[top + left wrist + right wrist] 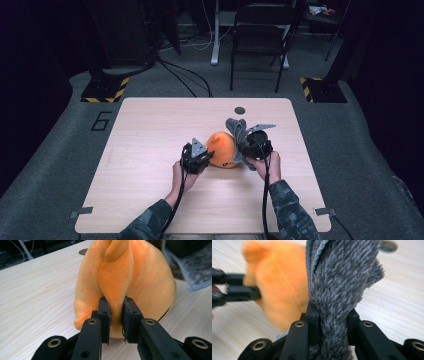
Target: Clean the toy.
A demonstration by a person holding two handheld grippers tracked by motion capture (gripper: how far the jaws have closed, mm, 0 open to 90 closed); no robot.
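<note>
1. This looks like a lab or test room, not a home.
2. A plain wooden table (150, 150) stands alone on grey carpet (60, 165).
3. Black stands have yellow and black warning stripes (106, 90) on their feet.
4. Cables (185, 75) run over the floor.
5. A number six (101, 121) is marked on the carpet.
6. A black folding chair (260, 40) stands behind the table.

high: above, forward-down | gripper views: close, level | shared: orange plush (125, 280)
</note>
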